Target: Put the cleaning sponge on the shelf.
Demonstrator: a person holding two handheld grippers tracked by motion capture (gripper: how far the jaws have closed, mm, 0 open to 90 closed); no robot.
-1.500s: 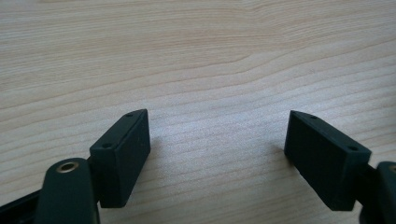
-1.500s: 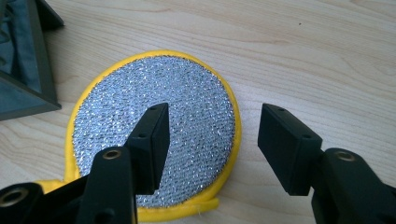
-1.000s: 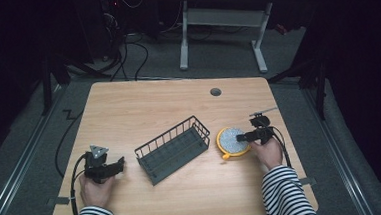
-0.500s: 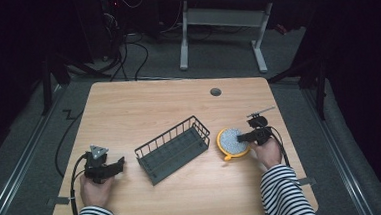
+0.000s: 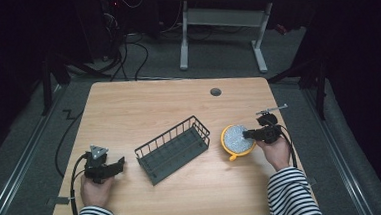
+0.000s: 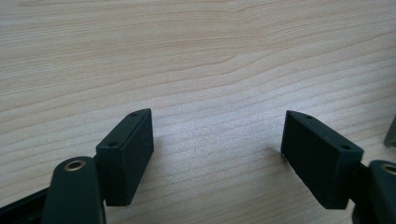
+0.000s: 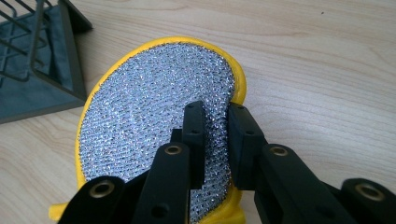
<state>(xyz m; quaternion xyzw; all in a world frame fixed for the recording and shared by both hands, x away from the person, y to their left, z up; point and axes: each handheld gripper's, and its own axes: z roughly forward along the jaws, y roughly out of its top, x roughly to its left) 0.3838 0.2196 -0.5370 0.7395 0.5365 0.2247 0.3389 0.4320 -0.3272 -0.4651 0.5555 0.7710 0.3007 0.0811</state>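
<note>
Item 1. Round scouring pad, silver mesh face with yellow rim and yellow loop: lies near the right edge of the light wooden table, just right of the basket and apart from it. Its right portion is pinched between the jaws of the right gripper, and the mesh puckers into a fold where they bite. Those jaws have just been closing, with the pad's edge between them.

Item 2. Right gripper: clenched on the pad, held in the person's right hand, striped sleeve behind.

Item 3. Left gripper: jaws apart, nothing between them, bare tabletop beneath. In the high view it rests at the table's left front, well apart from the pad.

Item 4. Dark grey wire basket, oblong, solid floor: stands at an angle at mid-table, between the two grippers; probably the pad's destination.

Item 5. Small dark round port in the tabletop, far side.

Risks, as judged:
- The grip takes only a fold near the rim; the soft mesh could slip out on lifting.
- The pad would hang limp from one side and could catch the basket's wire rim.
- A low carry could nudge the light basket, which no gripper steadies.
</note>
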